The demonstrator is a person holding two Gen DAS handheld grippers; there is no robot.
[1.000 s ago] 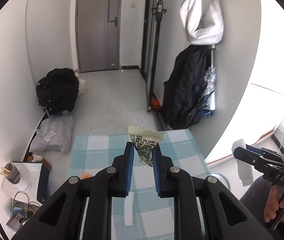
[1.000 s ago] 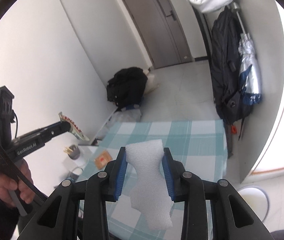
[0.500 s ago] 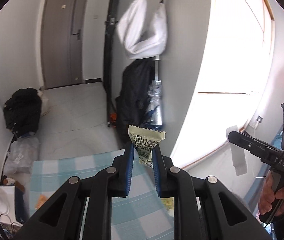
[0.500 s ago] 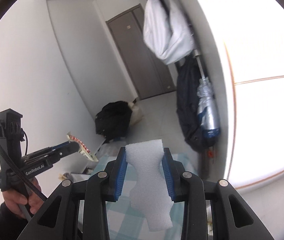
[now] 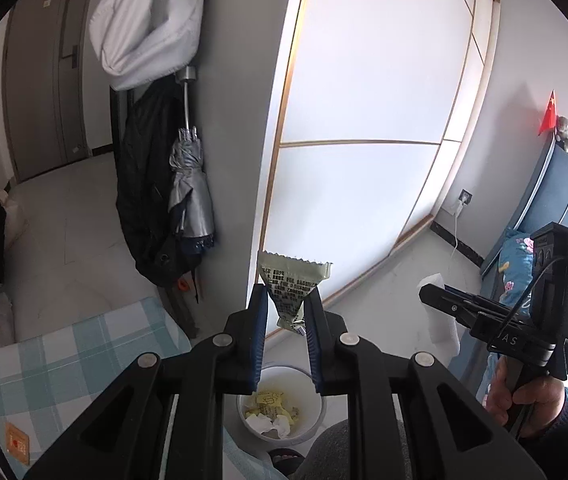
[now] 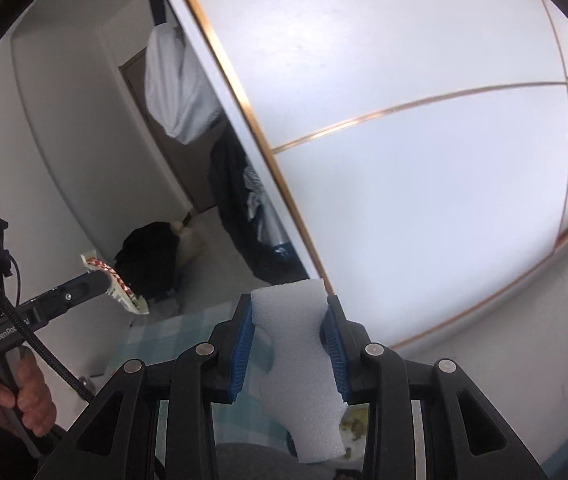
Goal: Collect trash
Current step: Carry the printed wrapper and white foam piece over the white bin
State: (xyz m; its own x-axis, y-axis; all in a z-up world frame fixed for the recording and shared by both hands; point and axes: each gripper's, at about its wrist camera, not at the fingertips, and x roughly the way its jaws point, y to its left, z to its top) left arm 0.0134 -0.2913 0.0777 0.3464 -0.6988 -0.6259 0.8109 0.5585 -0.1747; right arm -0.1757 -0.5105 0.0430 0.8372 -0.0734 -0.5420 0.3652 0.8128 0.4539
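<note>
Left wrist view, bottom centre: the left gripper (image 5: 284, 312) has its blue pads narrowed onto a pale green snack wrapper (image 5: 291, 280), whose printed point hangs between them and whose crimped top edge sticks out above the tips. Just beneath the fingers, at the lower middle of the frame, a white trash bin (image 5: 316, 412) stands on the floor with yellow and white scraps in it. At the lower left lies a blue checked cloth (image 5: 72, 364). At the right edge a hand (image 5: 524, 396) grips the right gripper (image 5: 440, 300), seen side on. Farther off, in the upper left, a silver umbrella (image 5: 190, 204) hangs against a dark coat.

Right wrist view, bottom centre: the right gripper (image 6: 288, 340) clamps a piece of white foam (image 6: 296, 360) between its pads, the foam's lower end dangling below them. Beyond it, filling the upper right, is a white sliding panel (image 6: 404, 160) with thin gold trim.
</note>
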